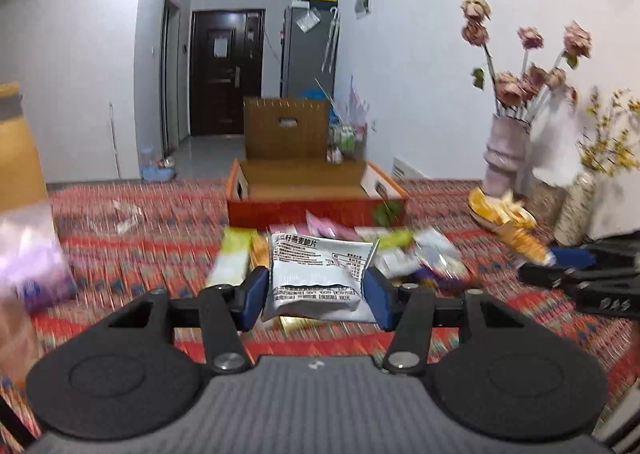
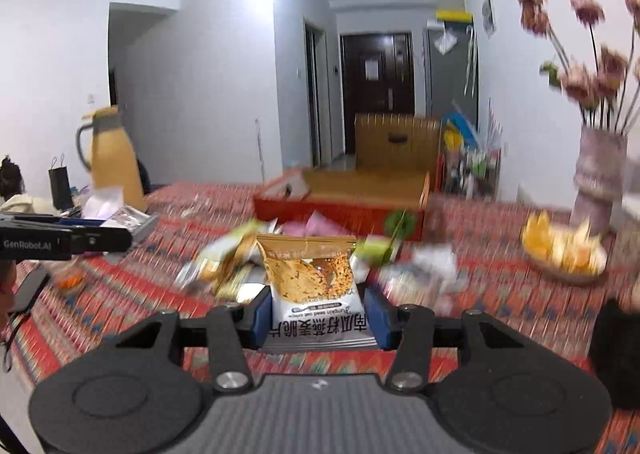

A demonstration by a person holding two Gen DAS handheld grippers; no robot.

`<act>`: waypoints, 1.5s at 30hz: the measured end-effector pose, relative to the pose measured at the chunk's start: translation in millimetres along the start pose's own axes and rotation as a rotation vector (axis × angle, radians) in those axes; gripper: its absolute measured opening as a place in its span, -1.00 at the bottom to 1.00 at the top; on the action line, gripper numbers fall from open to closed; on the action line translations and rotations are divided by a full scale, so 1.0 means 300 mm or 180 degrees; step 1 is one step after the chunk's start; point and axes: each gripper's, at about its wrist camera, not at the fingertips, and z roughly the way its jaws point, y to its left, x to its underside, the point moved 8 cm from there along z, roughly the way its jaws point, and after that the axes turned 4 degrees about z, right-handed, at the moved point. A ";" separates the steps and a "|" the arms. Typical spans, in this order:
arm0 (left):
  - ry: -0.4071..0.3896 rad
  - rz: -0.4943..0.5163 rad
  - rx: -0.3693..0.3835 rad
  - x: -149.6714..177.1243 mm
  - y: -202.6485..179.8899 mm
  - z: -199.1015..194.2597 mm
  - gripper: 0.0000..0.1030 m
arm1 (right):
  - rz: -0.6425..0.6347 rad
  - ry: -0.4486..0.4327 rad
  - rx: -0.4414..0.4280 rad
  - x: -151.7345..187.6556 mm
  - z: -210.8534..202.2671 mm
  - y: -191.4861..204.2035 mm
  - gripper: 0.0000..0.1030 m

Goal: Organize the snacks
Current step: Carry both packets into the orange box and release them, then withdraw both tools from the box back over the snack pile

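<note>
My left gripper (image 1: 318, 296) is shut on a white snack packet (image 1: 320, 274) with black print on its back, held above the table. My right gripper (image 2: 318, 312) is shut on a gold-and-white snack packet (image 2: 312, 282) turned upside down. Behind both lies a blurred pile of loose snack packets (image 1: 404, 254) (image 2: 224, 266). Farther back an open orange cardboard box (image 1: 316, 210) (image 2: 340, 210) sits with its lid raised. The right gripper (image 1: 580, 274) shows at the right edge of the left wrist view, and the left gripper (image 2: 64, 240) at the left edge of the right wrist view.
A red patterned cloth (image 1: 140, 246) covers the table. A vase of dried flowers (image 1: 504, 150) and a dish of orange slices (image 2: 564, 254) stand on the right. A tan jug (image 2: 114, 158), small bags and papers sit at the left. A plastic bag (image 1: 32, 254) lies near left.
</note>
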 end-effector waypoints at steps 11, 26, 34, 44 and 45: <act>-0.0243 0.0050 -0.0081 -0.432 0.161 0.476 0.04 | -0.0123 -0.0329 0.0142 -0.480 0.405 -0.183 -0.07; 0.0498 -0.0030 -0.0319 -0.465 0.365 1.449 0.05 | 0.0382 0.1142 0.0602 -0.475 1.547 -0.473 -0.07; 0.0660 0.0004 -0.0586 -0.387 0.422 1.619 0.62 | 0.0034 0.1342 0.0845 -0.363 1.734 -0.433 0.55; 0.0595 -0.0002 -0.0503 -0.400 0.407 1.512 0.72 | -0.0091 0.1370 0.0770 -0.368 1.655 -0.410 0.69; 0.0587 -0.0010 -0.0469 -0.415 0.403 1.478 0.72 | -0.0066 0.1292 0.0742 -0.393 1.621 -0.398 0.69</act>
